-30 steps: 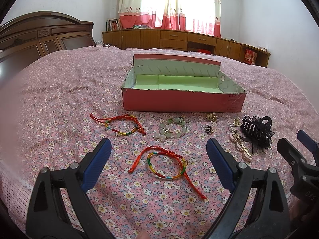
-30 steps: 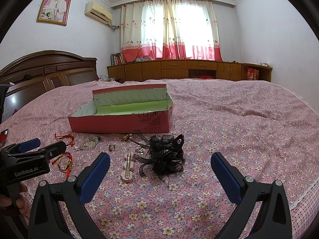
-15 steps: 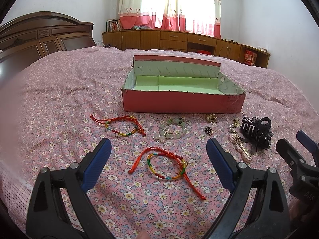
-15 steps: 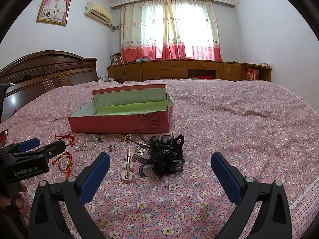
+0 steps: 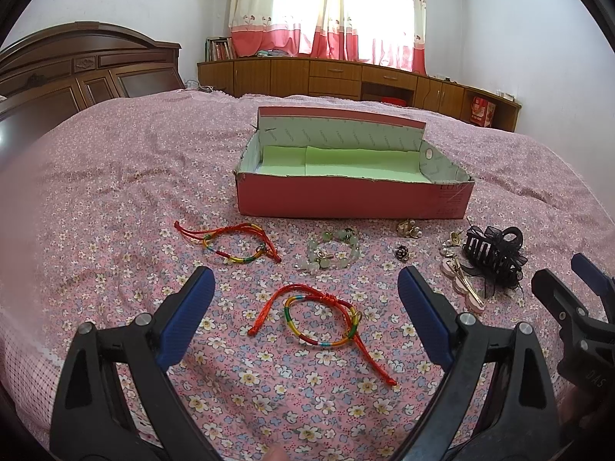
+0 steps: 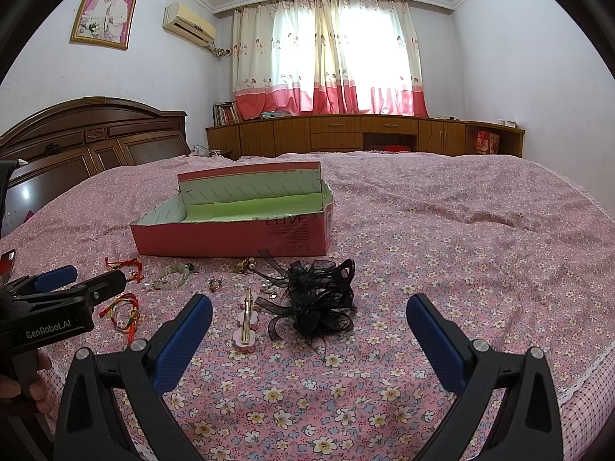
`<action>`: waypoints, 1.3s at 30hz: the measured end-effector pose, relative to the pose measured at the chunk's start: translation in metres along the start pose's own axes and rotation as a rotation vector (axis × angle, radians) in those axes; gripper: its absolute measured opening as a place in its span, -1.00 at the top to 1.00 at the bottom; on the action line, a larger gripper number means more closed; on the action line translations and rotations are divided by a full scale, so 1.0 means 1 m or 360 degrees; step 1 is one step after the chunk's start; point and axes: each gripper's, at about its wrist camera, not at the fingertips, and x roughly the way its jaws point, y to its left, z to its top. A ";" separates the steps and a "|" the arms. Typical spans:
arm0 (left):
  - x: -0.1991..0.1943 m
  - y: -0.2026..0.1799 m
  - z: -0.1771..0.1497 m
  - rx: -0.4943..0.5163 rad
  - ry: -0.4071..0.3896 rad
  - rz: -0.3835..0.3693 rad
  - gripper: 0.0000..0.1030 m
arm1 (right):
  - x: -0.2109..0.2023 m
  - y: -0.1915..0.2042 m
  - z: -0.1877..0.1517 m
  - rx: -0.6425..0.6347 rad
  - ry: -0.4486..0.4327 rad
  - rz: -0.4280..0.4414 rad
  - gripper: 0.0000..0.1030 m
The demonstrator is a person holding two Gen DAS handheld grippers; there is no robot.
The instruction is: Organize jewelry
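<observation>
An open pink box [image 5: 353, 199] with a green lining stands on the bed; it also shows in the right wrist view [image 6: 230, 236]. Before it lie two red rainbow cord bracelets [image 5: 323, 319] [image 5: 234, 244], a pale green bead bracelet [image 5: 333, 251], small earrings [image 5: 408, 228], a pink hair clip [image 5: 465, 286] and a black lace claw clip [image 5: 494, 253]. My left gripper [image 5: 307, 307] is open and empty, just above the nearer cord bracelet. My right gripper [image 6: 309, 330] is open and empty, near the black claw clip [image 6: 319, 296] and the pink hair clip [image 6: 246, 324].
The bed has a pink flowered cover [image 6: 442, 253]. A dark wooden headboard [image 5: 84, 73] is at the left. Wooden cabinets [image 6: 365, 132] run under the curtained window. The bed's edge is near me at the right [image 6: 588, 376].
The left gripper has dropped slightly; the box and jewelry sit a little lower in its view. The right gripper has hardly moved. Both stay open.
</observation>
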 end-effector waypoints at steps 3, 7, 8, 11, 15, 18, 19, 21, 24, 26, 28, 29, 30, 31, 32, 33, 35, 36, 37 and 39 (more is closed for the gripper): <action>-0.001 0.002 -0.001 0.0001 0.0000 0.0000 -0.74 | 0.000 0.000 0.000 0.0000 0.0002 0.0001 -1.00; -0.001 0.003 -0.001 -0.0001 -0.0001 0.0000 -0.74 | 0.000 0.000 0.000 0.0000 0.0002 0.0000 -1.00; -0.001 0.003 -0.002 -0.0001 -0.0002 0.0000 -0.74 | 0.000 0.000 0.000 0.0000 0.0001 0.0000 -1.00; -0.001 0.003 -0.002 -0.0001 -0.0002 -0.0001 -0.74 | 0.000 0.000 0.000 0.0000 0.0002 0.0000 -1.00; -0.001 0.003 -0.002 -0.0001 -0.0003 -0.0001 -0.74 | 0.000 0.000 0.000 0.0001 0.0002 0.0000 -1.00; -0.001 0.003 -0.002 -0.0002 -0.0003 -0.0001 -0.74 | 0.000 0.000 0.000 0.0001 0.0002 0.0000 -1.00; -0.001 0.003 -0.002 -0.0002 -0.0005 -0.0001 -0.74 | 0.000 0.000 0.000 0.0001 0.0002 0.0000 -1.00; -0.002 -0.001 -0.001 -0.0003 -0.0006 -0.0002 -0.74 | 0.001 0.000 0.000 0.0000 0.0002 0.0000 -1.00; -0.002 -0.001 -0.001 -0.0002 -0.0005 -0.0002 -0.74 | 0.000 -0.001 0.000 0.0001 0.0003 -0.0001 -1.00; -0.002 -0.001 -0.001 -0.0002 -0.0005 -0.0002 -0.74 | 0.001 0.000 0.000 0.0001 0.0002 0.0000 -1.00; -0.002 -0.001 -0.001 -0.0002 -0.0005 -0.0002 -0.74 | 0.001 -0.001 0.001 0.0000 0.0002 0.0000 -1.00; -0.002 -0.001 -0.001 -0.0002 -0.0004 -0.0002 -0.74 | 0.000 -0.001 0.001 0.0001 0.0003 -0.0001 -1.00; -0.002 0.000 -0.001 -0.0003 -0.0005 -0.0003 -0.74 | 0.000 -0.001 0.002 0.0001 0.0004 -0.0002 -1.00; -0.003 0.001 0.000 -0.0006 -0.0007 -0.0004 -0.74 | 0.000 -0.001 0.002 0.0002 0.0003 -0.0001 -1.00; -0.005 0.002 0.002 -0.0008 -0.0007 -0.0004 -0.74 | 0.000 -0.001 0.002 0.0003 0.0002 -0.0003 -1.00; -0.005 0.002 0.003 -0.0011 -0.0007 -0.0006 -0.74 | 0.000 -0.001 0.003 0.0003 0.0001 -0.0003 -1.00; -0.005 0.004 0.005 -0.0016 -0.0003 -0.0008 -0.74 | 0.000 -0.001 0.004 0.0001 -0.0002 -0.0006 -1.00; -0.005 0.005 0.006 -0.0016 0.0002 -0.0010 -0.74 | 0.000 -0.001 0.005 -0.0001 -0.0001 -0.0008 -1.00; -0.003 0.006 0.008 -0.0015 0.0013 -0.0016 -0.74 | 0.000 -0.001 0.007 -0.0002 0.0002 -0.0008 -1.00; 0.001 0.010 0.009 -0.0026 0.0042 -0.0024 -0.74 | 0.004 0.000 0.012 -0.0005 0.0020 -0.0008 -1.00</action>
